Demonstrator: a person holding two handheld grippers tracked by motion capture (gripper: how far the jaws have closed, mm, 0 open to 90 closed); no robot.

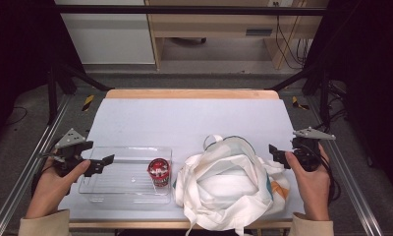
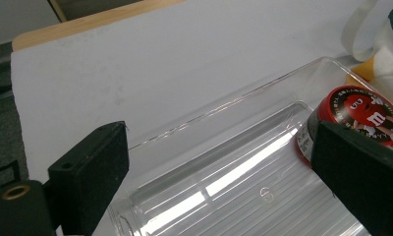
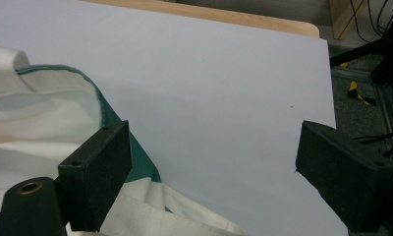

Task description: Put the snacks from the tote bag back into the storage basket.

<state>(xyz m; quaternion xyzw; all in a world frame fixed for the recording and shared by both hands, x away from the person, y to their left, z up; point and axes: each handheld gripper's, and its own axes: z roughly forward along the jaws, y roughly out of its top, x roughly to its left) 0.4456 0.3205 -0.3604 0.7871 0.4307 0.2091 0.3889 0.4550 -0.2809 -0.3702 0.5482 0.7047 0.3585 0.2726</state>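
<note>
A clear plastic tray [image 1: 121, 184] lies at the front left of the table, with a red candy can [image 1: 158, 172] standing upright in its right end. A white cloth tote bag [image 1: 229, 184] with green trim lies crumpled to the right of the tray, its mouth open upward. My left gripper [image 1: 95, 153] hovers open over the tray's left end. In the left gripper view the tray [image 2: 224, 162] and the can [image 2: 361, 115] lie between and beyond the open jaws of the left gripper [image 2: 219, 182]. My right gripper [image 1: 285, 150] is open beside the bag's right edge. The bag [image 3: 42, 123] sits by the left jaw of the right gripper [image 3: 214, 177].
A pale sheet [image 1: 184, 118] covers the wooden table, bare across its far half. Metal rails [image 1: 354, 191] run along both sides of the table. Black frame struts and cables stand beyond the far corners.
</note>
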